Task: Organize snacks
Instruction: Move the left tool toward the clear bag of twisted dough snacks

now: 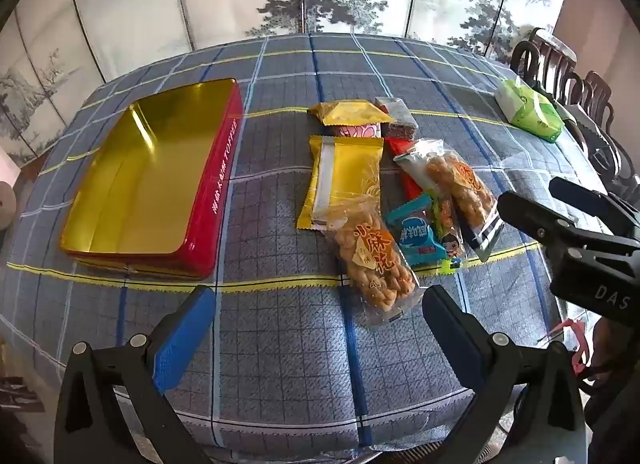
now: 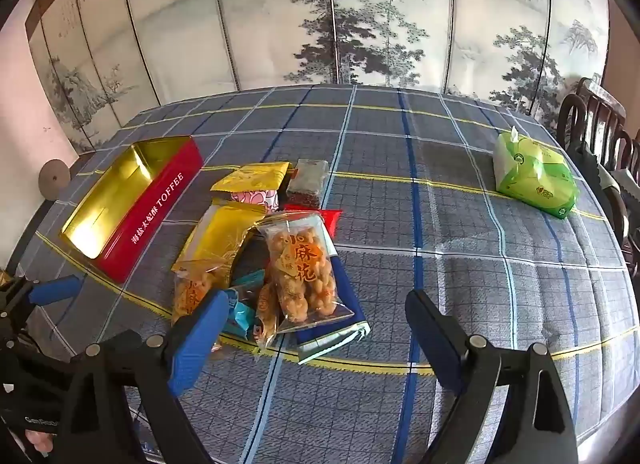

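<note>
A red toffee tin [image 1: 208, 199] with a bare gold inside lies open on the left of the table. A pile of snack packets sits to its right: two clear bags of fried dough twists [image 1: 372, 260] [image 1: 460, 187], two gold packets [image 1: 344, 179], a teal packet [image 1: 416, 240], and pink, red and dark ones behind. My left gripper [image 1: 320, 324] hangs open just short of the nearest twist bag, holding nothing. My right gripper [image 2: 316, 320] is open over the near edge of the pile, above a twist bag [image 2: 304, 264]. The tin [image 2: 160, 203] is at the left in the right wrist view.
The round table wears a blue checked cloth [image 1: 280, 364]. A green tissue pack [image 2: 536, 179] lies at the far right near dark wooden chairs [image 2: 592, 119]. A painted folding screen [image 2: 360, 23] stands behind the table.
</note>
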Demonstrator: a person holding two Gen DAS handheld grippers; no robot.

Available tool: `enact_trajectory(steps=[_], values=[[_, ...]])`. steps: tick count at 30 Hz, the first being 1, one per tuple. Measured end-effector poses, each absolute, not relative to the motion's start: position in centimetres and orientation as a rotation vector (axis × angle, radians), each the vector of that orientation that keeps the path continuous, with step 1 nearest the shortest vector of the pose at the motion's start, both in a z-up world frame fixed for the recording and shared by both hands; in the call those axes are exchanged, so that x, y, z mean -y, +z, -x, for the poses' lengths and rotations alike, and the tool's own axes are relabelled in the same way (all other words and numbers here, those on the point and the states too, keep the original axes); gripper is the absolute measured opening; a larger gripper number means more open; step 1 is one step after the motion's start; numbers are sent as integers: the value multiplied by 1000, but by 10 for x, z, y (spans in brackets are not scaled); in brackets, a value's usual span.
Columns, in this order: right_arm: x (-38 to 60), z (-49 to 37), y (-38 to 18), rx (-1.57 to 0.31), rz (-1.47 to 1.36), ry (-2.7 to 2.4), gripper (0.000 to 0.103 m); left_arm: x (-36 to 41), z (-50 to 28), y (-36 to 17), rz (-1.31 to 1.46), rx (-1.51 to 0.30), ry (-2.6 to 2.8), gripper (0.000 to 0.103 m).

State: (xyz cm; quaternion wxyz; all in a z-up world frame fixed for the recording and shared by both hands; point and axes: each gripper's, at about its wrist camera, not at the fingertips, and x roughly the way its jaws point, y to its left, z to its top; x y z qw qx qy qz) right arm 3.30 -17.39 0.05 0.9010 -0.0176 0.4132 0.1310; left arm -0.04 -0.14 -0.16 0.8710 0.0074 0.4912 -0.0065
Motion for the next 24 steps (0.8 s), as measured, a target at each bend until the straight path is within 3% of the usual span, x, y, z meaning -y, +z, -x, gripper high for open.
enact_trajectory(steps=[24], values=[[171, -35, -8, -883, 36, 279, 92, -12, -4, -18, 26, -1074, 26, 102]])
